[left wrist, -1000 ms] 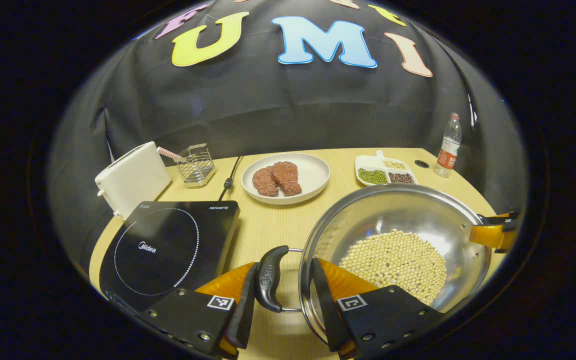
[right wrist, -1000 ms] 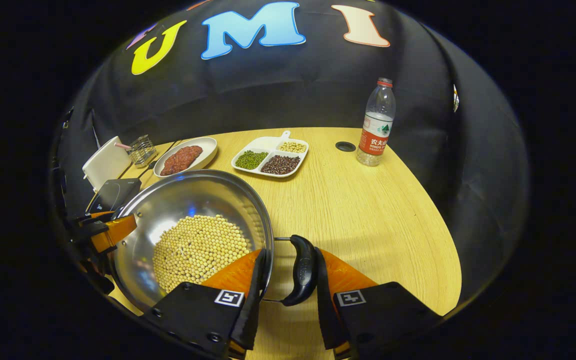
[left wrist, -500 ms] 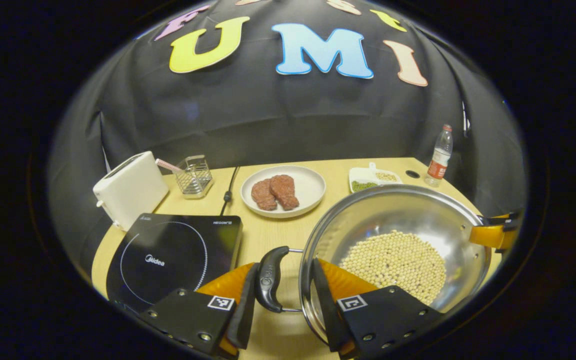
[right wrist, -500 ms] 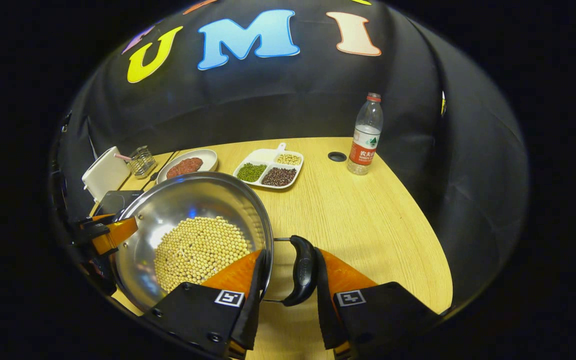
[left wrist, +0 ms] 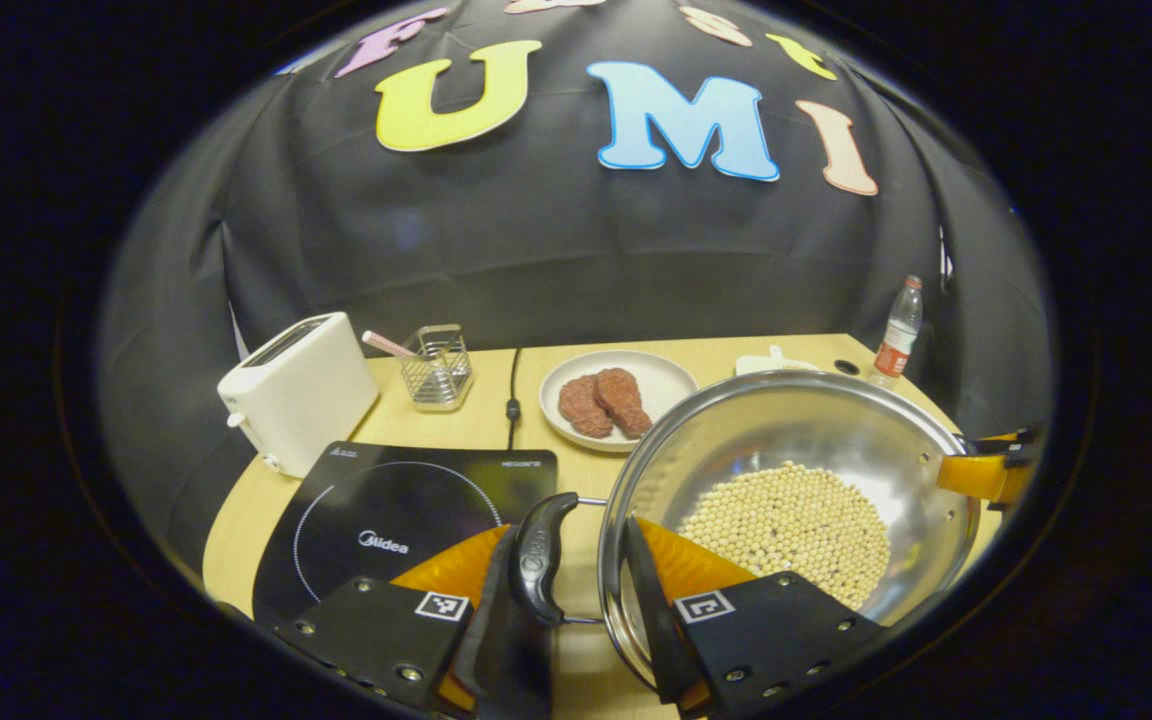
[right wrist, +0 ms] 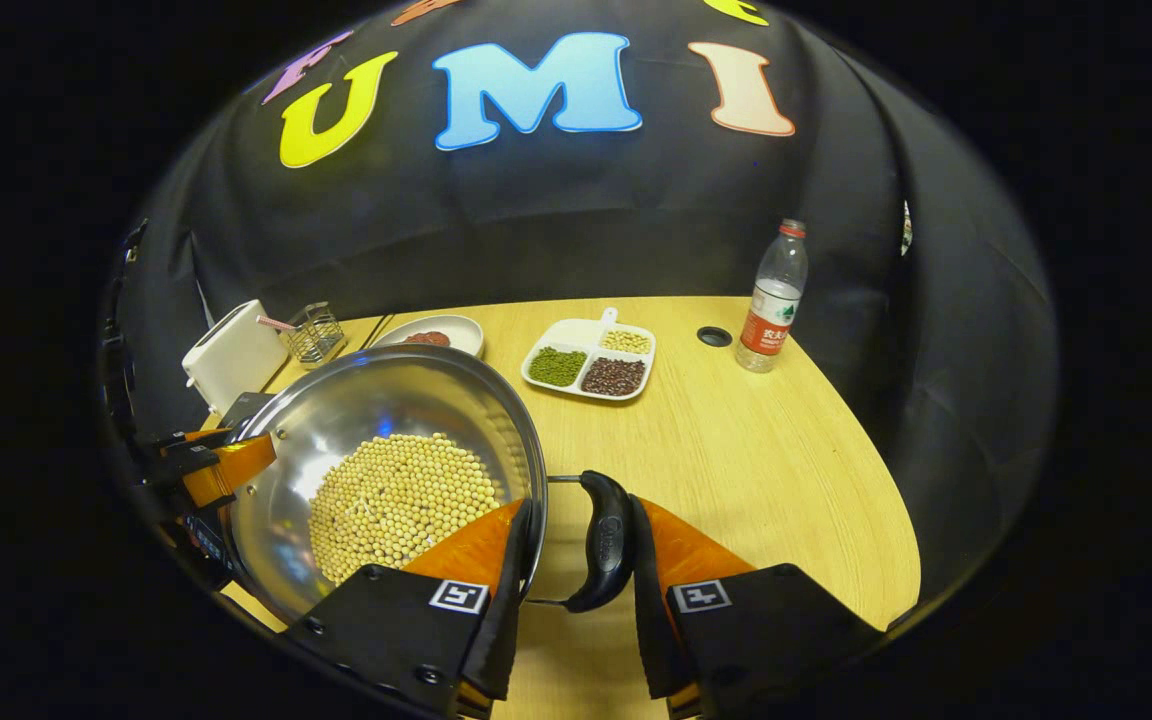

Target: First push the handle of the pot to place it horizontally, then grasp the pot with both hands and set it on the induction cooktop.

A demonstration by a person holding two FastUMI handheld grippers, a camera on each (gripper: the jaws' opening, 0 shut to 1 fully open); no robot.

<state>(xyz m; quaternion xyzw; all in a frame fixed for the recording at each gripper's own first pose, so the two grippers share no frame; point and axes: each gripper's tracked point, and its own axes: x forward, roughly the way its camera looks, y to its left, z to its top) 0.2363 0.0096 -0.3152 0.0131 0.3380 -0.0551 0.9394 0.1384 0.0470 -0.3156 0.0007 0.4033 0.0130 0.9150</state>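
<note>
steel pot [left wrist: 796, 500] held above table, right of cooktop [left wrist: 406, 520] | left gripper [left wrist: 561, 610], right gripper [right wrist: 576, 600] each clamped on a handle (black loop) | risk: beans [right wrist: 401, 500] spilled if tilted

A light wooden table [right wrist: 736, 450] with a rounded edge is enclosed on all sides by a black cloth wall [left wrist: 556, 240], which hangs in soft folds down to the tabletop. A small round dark hole [right wrist: 713, 336] is set into the table near its far edge. The wood grain is lit evenly from above, while the cloth is left dim. A black cable [left wrist: 513, 385] is laid across the table toward the wall
</note>
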